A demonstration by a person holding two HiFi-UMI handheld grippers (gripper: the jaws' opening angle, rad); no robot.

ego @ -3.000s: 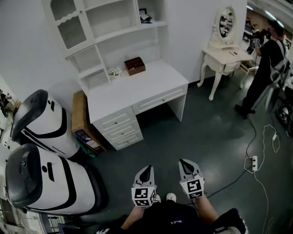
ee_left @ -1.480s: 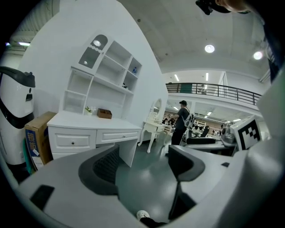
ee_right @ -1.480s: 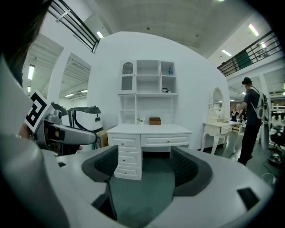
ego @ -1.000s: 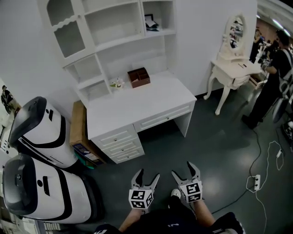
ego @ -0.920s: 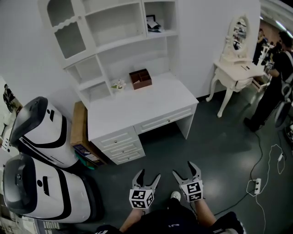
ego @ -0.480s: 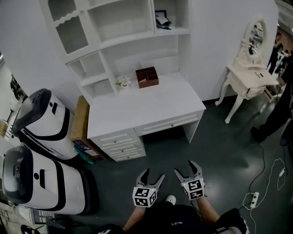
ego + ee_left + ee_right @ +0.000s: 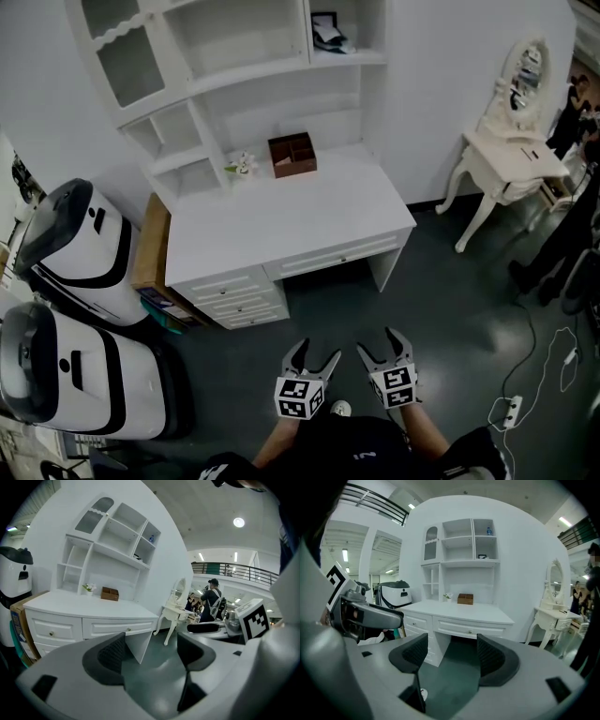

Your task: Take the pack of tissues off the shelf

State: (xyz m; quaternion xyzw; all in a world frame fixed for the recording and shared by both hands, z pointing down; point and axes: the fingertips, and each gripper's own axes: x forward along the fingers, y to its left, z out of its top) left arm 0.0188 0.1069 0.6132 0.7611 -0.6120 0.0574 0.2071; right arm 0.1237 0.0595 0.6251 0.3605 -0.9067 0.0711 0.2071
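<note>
Left claw: jaws apart, only dark floor between them. White table with drawers at 9 o'clock. On its top sits a brown box, a small plant just beside it. Open shelf unit rises above, at 11 o'clock. Dressing table with mirror just right of centre. Person standing toward 3 o'clock.

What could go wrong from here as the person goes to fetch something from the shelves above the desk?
The likely pack of tissues lies in a high right compartment, so reaching over the desk may be awkward. The brown box and small plant stand on the desk beneath the shelves and could be knocked. A corded power strip on the floor at right could trip someone.
</note>
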